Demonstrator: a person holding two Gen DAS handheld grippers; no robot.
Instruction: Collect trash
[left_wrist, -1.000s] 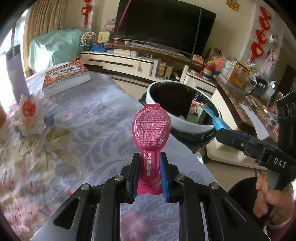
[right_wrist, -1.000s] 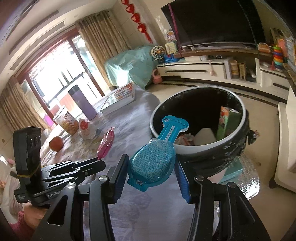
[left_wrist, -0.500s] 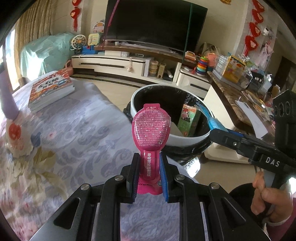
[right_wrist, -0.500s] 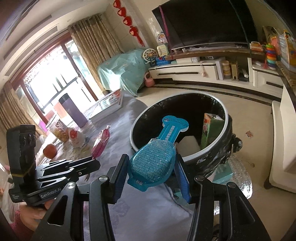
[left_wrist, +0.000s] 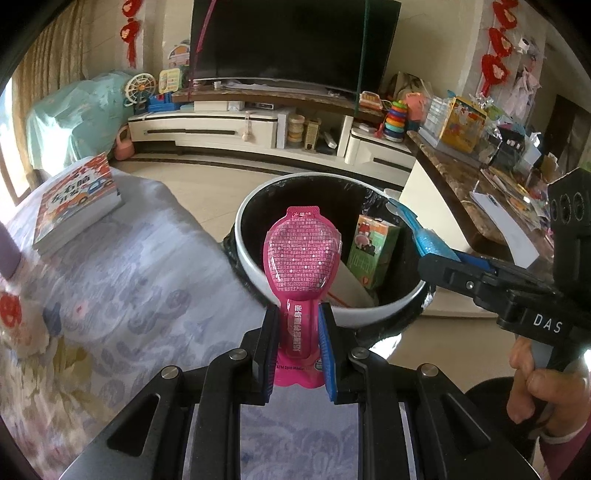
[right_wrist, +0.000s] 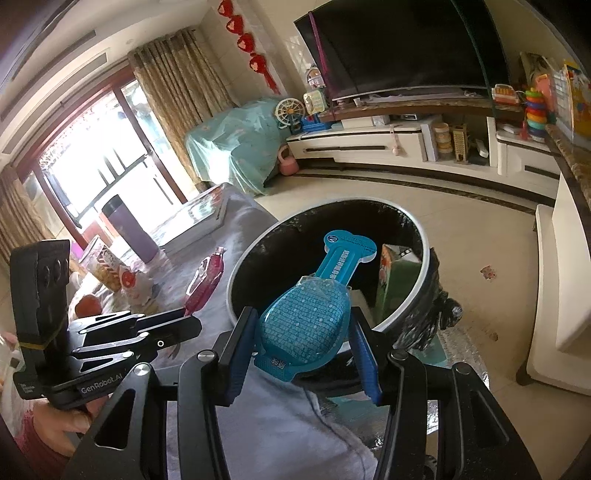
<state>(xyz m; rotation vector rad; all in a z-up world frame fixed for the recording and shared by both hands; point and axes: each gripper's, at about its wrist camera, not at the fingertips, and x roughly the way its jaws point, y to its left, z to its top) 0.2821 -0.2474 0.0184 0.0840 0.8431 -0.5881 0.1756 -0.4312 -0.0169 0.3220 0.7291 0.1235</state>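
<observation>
Trash collection, status part-way, two pieces in transit. Left gripper (left_wrist: 297, 328): jaws clamped on the narrow stem of a pink blister pack (left_wrist: 301, 258), whose rounded head stands up ahead of the jaws, over the near rim of the bin (left_wrist: 251, 266). Right gripper (right_wrist: 301, 334): jaws clamped around the wide rounded body of a blue blister pack (right_wrist: 314, 314), its flat handle pointing forward past the jaws and out over the bin's black-lined mouth. Bin: round, white rim, dark liner, standing on the floor just beyond the edge of the cloth-covered bench (left_wrist: 122, 295). Already inside it: a green carton (left_wrist: 373, 251) leaning against the far wall, with a pale item beside it. Judged done: both packs lifted and carried to the bin. Judged left: release of both packs into the bin, neither being let go yet. Possibly still to gather, behind and left of the jaws on the bench: a crumpled wrapper (right_wrist: 133, 284) and a snack packet; whether these count as trash cannot be told. Book (left_wrist: 74, 199) and purple cup (right_wrist: 129, 229) presumably stay.
</observation>
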